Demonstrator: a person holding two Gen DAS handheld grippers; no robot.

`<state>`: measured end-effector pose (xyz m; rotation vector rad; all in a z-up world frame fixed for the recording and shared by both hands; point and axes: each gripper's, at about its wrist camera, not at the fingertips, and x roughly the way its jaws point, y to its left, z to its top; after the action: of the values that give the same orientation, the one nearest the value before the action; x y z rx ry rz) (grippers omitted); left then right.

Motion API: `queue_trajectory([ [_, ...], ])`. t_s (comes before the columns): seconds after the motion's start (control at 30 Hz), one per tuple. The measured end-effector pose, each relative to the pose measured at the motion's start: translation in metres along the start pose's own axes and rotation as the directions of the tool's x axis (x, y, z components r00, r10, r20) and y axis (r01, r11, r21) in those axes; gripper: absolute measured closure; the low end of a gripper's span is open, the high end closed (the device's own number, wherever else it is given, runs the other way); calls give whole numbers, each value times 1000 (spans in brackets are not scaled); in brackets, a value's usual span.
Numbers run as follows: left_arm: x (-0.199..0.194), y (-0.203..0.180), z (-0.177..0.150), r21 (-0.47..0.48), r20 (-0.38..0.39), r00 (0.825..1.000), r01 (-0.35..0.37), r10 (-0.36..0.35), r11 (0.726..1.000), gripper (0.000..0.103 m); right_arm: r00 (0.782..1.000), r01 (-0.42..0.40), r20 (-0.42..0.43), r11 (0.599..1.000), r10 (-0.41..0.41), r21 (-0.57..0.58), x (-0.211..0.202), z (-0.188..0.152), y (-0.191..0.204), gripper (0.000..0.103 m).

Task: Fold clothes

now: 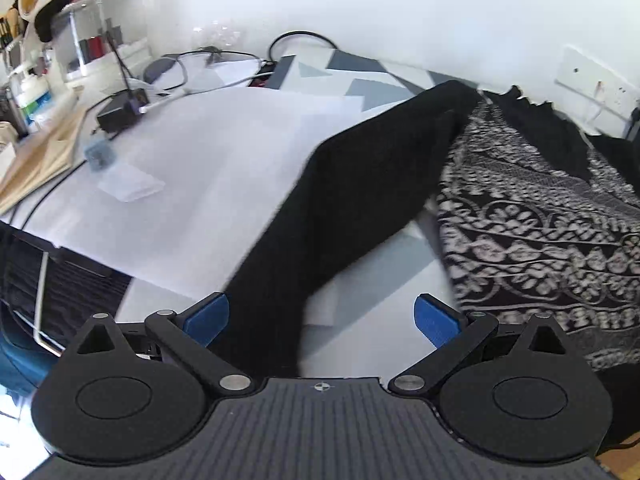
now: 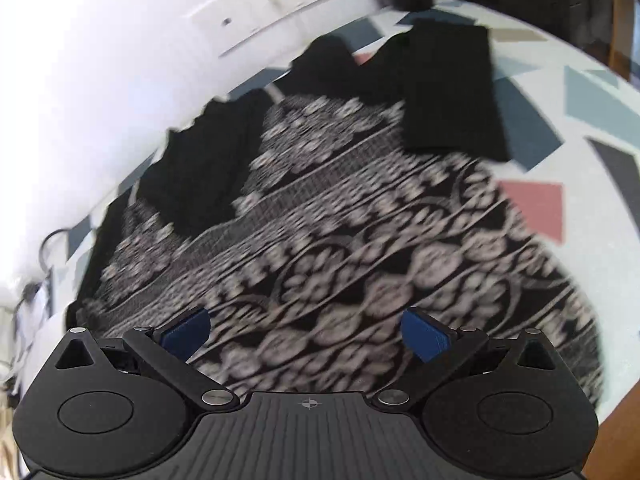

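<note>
Both claws gape wide, holding nothing. Just ahead of the left gripper (image 1: pixel 321 322) a black sleeve (image 1: pixel 344 200) runs away between its fingers. Under the right gripper (image 2: pixel 306 334) spreads the patterned garment (image 2: pixel 360 240), soft and limp-looking; its hem edge seems likeliest to pinch.

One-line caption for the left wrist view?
Open left claw over a black sleeve beside the garment's patterned body.
</note>
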<state>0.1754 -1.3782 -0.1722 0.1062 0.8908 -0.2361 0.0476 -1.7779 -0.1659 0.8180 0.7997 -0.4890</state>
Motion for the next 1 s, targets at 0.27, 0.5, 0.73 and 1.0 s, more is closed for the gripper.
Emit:
queue_trajectory([
  [0.27, 20, 27, 5, 83, -57, 998, 8, -3, 997, 35, 998, -63, -19, 994, 65, 94, -2, 9, 33, 1],
  [0.5, 32, 35, 6, 42, -91, 994, 59, -55, 997, 65, 997, 77, -18, 995, -78, -59, 21, 17, 45, 1],
  [0.73, 13, 81, 27, -241, 40, 980, 201, -197, 949, 87, 988, 128, -76, 988, -134, -85, 42, 11, 28, 1],
  [1.0, -29, 97, 60, -364, 245, 933, 341, -264, 867, 89, 983, 149, -86, 981, -160, -124, 61, 17, 45, 1],
])
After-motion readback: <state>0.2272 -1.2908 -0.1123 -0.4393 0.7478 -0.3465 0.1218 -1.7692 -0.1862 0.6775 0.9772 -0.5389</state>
